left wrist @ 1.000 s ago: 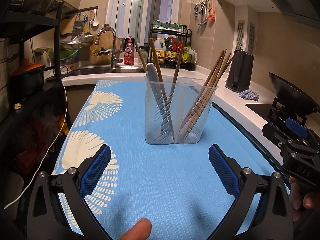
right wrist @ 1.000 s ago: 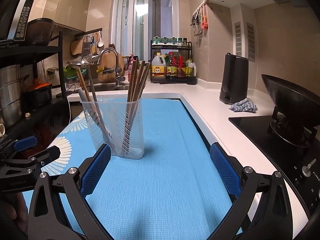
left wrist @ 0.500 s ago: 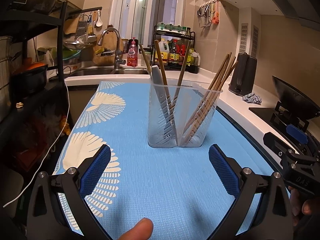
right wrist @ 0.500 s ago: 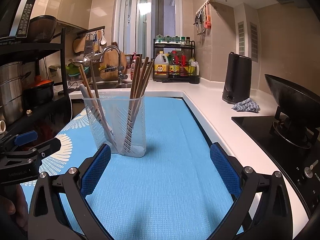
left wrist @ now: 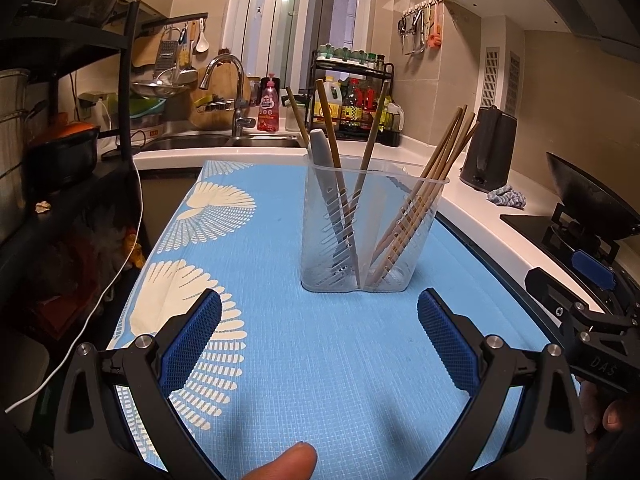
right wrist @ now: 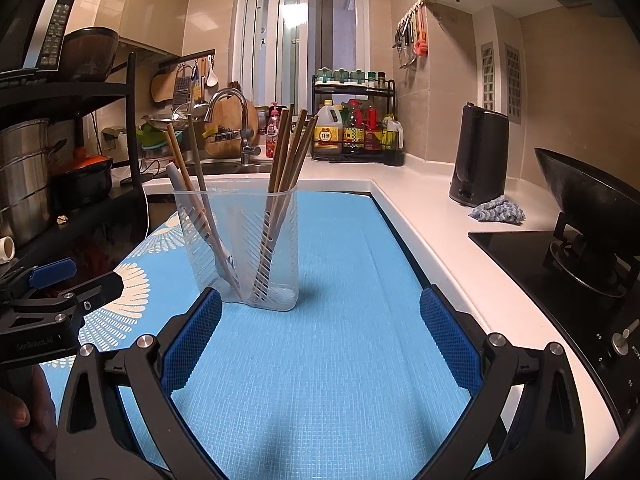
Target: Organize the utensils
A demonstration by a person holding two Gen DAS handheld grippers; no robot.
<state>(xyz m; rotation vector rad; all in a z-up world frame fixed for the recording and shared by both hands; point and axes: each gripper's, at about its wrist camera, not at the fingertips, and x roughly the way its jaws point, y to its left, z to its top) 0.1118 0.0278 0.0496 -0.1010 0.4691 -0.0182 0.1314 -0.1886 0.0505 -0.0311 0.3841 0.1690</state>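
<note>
A clear slotted utensil holder (left wrist: 370, 232) (right wrist: 240, 246) stands upright on the blue mat (left wrist: 320, 360). Its right compartment holds several wooden chopsticks (left wrist: 432, 176) (right wrist: 290, 148). Its left compartment holds a grey-handled utensil (left wrist: 326, 168) (right wrist: 188, 196) and a few wooden sticks. My left gripper (left wrist: 319, 336) is open over the mat, just short of the holder, with nothing between its blue pads. My right gripper (right wrist: 320, 336) is open too, the holder just ahead and left of centre. Each view shows the other gripper's body at its edge, held by a hand.
A sink and tap (left wrist: 232, 104) lie behind the mat, with a bottle rack (left wrist: 352, 104) beside them. A black kettle (right wrist: 478, 156), a blue cloth (right wrist: 498, 210) and a stove with a wok (right wrist: 584, 200) line the right counter. Dark shelving with pots (right wrist: 48, 168) stands at left.
Both cameras have drifted a little closer and lower toward the holder. Both grippers stay open and empty. The holder and its utensils have not moved.
</note>
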